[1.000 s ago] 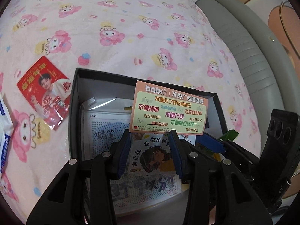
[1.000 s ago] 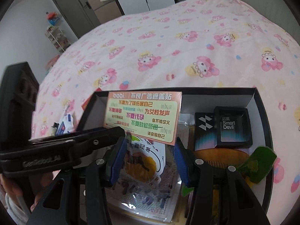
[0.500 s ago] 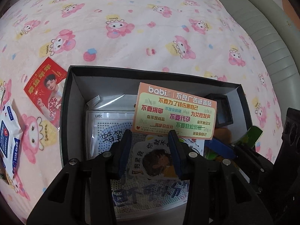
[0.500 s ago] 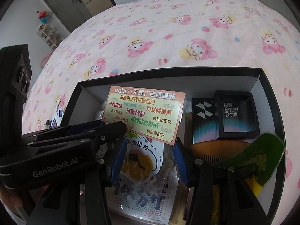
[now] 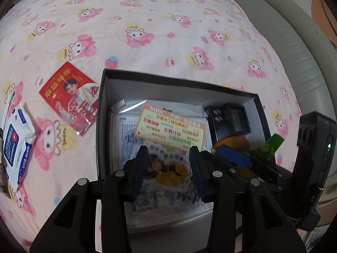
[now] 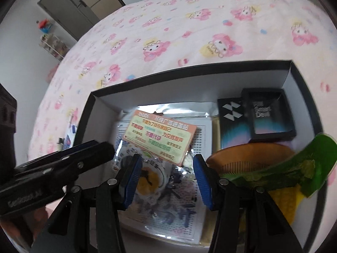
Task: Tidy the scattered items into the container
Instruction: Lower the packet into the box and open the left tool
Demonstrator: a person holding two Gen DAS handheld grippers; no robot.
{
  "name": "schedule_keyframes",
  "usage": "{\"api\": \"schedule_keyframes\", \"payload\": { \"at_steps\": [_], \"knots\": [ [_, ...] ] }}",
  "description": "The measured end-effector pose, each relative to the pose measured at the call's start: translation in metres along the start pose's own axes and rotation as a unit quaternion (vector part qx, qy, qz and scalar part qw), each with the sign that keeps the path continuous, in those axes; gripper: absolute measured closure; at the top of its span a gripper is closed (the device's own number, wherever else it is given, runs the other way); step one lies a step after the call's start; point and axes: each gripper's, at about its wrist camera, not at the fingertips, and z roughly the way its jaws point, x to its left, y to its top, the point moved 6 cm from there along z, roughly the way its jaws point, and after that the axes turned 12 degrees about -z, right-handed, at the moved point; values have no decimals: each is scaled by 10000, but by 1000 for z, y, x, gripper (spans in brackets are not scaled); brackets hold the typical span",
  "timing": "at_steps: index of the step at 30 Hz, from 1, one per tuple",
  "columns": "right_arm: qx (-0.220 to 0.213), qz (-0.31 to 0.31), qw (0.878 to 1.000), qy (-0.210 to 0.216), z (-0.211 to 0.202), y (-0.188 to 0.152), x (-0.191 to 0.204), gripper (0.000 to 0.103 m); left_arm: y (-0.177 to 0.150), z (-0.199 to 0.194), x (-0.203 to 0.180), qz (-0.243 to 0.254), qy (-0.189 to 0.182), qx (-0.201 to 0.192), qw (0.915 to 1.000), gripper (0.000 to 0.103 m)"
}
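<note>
- Cardboard box (image 5: 101,126) sits on the bed, collecting clutter; the orange sticker card (image 5: 170,129) lies flat inside.
- Left gripper (image 5: 168,168) and right gripper (image 6: 166,177) hover spread, empty.
- Red packet (image 5: 69,97) waits outside, beside the box.

Soft, even indoor light, slightly dim, with no hard shadows. Both fisheye views bend strongly and darken at the rims. Motion blur smears the printed card (image 5: 170,129) and the box (image 6: 294,71) edges.

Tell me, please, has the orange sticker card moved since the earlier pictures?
Yes. The orange sticker card stood upright above the fingers against the box's back wall; now it lies lower, resting on the sheets in the box.
</note>
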Motion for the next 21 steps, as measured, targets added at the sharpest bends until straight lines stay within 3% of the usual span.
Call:
{"api": "schedule_keyframes", "payload": {
  "at_steps": [3,6,8,14,16,21],
  "knots": [
    [69,27,9999,104,1,-4,1,55,-7,-4,2,-27,11,129,9999,62],
    [468,199,9977,454,20,-11,3,55,-12,-9,1,15,-39,135,9999,62],
    [615,91,9971,432,31,-13,9,55,-14,-11,-1,67,-70,101,9999,62],
    [511,-37,9980,380,33,-3,14,55,-10,-13,4,-35,-173,46,9998,61],
    [444,-69,9989,122,24,-2,9,54,-10,-13,7,-75,-192,51,9998,62],
    [-12,-248,9929,-1161,-19,-5,-8,49,-22,0,6,-11,-184,294,9994,62]
  ]
}}
